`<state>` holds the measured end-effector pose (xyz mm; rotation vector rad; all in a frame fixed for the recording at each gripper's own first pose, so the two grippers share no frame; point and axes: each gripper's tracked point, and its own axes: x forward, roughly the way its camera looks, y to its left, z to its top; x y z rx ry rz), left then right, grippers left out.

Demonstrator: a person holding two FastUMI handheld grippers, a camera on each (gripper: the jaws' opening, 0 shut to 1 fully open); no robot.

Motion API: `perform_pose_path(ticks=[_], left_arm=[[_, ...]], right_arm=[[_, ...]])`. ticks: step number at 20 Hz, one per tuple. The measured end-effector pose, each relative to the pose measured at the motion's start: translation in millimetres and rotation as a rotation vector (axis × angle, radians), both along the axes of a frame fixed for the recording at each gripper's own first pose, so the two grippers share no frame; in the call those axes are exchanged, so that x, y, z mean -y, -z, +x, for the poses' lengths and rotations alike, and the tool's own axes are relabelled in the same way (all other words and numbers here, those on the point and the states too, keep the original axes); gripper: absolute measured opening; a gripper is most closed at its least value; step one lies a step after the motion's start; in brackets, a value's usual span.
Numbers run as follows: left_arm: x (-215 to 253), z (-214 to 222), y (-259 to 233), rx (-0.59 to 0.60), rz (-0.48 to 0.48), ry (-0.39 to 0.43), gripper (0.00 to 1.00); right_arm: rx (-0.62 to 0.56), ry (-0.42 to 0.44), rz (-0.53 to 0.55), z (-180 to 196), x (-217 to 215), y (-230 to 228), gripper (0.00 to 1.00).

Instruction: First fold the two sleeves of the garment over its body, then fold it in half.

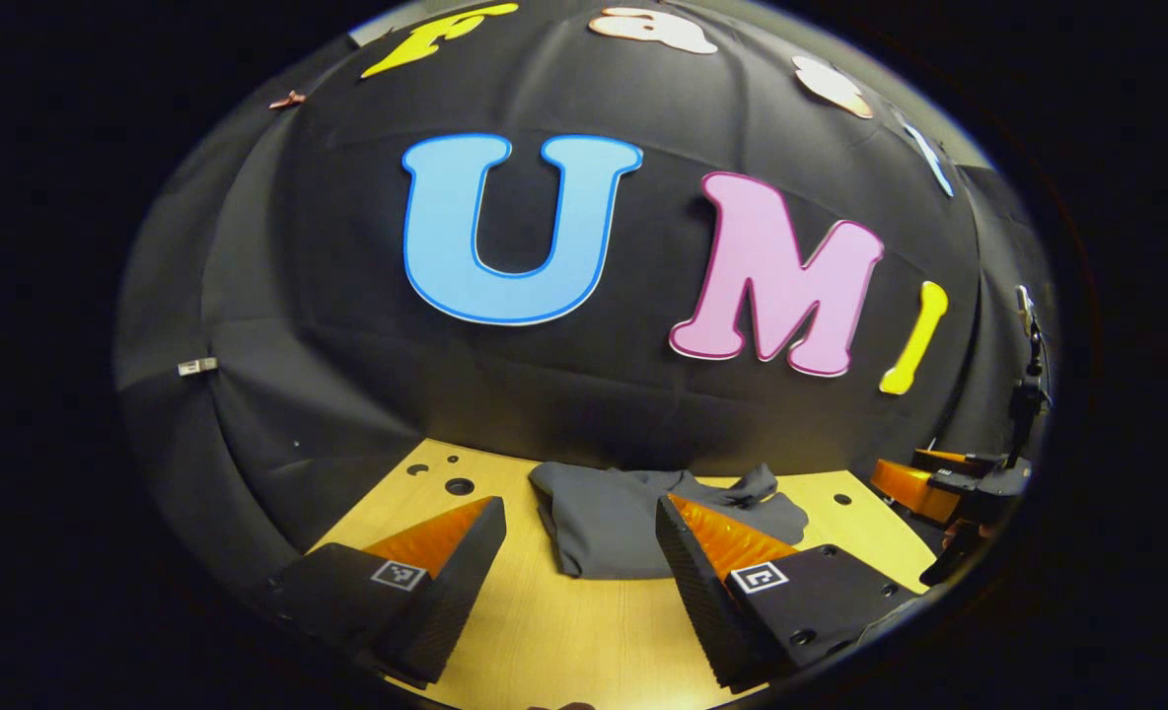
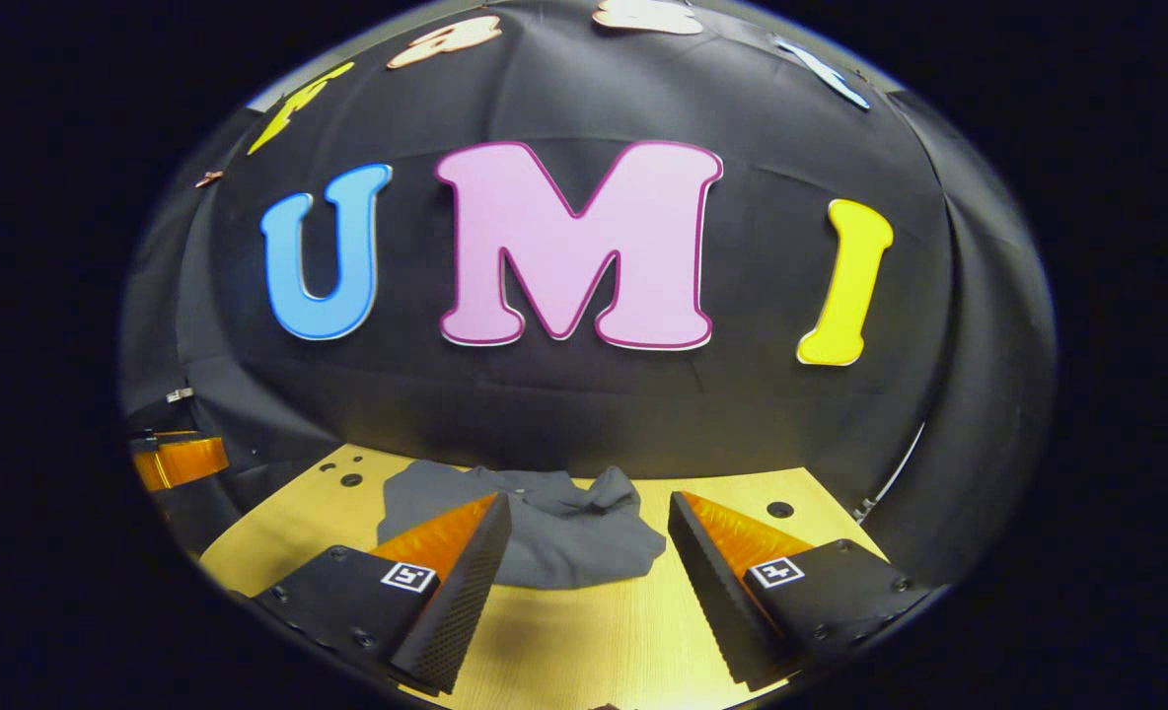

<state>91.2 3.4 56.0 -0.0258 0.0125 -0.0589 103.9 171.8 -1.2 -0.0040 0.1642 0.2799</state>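
My left gripper wide open, holding nothing, my right gripper the same, crumpled grey cloth garment at 12 o'clock on the light wooden table, touching neither.

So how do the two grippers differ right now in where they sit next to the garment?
The left gripper has the grey garment lying between its fingers and behind the right one. The right gripper has it behind its left finger, reaching partway into the gap. Both are open, holding nothing, above the wooden table.
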Motion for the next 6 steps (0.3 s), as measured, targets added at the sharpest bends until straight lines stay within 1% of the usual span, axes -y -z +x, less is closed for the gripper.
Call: perform_pose_path(ticks=[3,6], left_arm=[[5,-50,14,0.002,-0.033,0.019,0.96],[7,-100,27,-0.008,-0.123,0.047,0.96]], right_arm=[[-0.01,-0.04,0.013,-55,-2,5,0.99],[-0.026,-0.08,-0.031,-98,2,16,0.97]])
